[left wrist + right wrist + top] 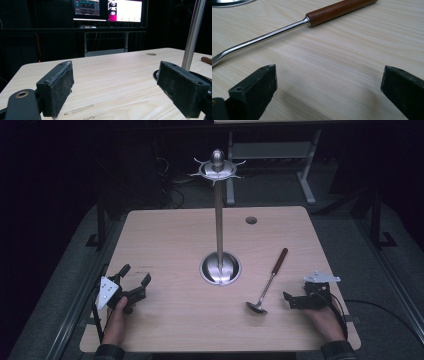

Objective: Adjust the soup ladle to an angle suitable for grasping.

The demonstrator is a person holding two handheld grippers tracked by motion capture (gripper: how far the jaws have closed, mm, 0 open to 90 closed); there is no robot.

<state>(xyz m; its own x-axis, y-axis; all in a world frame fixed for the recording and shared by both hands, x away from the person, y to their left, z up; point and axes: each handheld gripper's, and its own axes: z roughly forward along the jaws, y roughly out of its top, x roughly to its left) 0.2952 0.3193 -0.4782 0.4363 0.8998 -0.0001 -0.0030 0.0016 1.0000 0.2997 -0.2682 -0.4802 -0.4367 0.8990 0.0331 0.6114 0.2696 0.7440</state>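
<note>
A steel ladle (267,285) with a brown wooden handle lies on the wooden table (170,235), right of centre, bowl toward me. In the right gripper view the ladle's handle (337,10) and shaft cross the top, beyond the jaws. A tall steel utensil stand (219,220) with a round base and hooked top rises mid-table; its pole (193,32) shows in the left gripper view. My right gripper (295,300) rests near the front right, just right of the ladle bowl, open and empty (328,85). My left gripper (136,275) sits at the front left, open and empty (115,87).
A small round cable hole (251,220) marks the table's far right. Beyond the far edge stand monitors (107,10) and a dark desk frame. Bare tabletop stretches between the two grippers and behind the stand.
</note>
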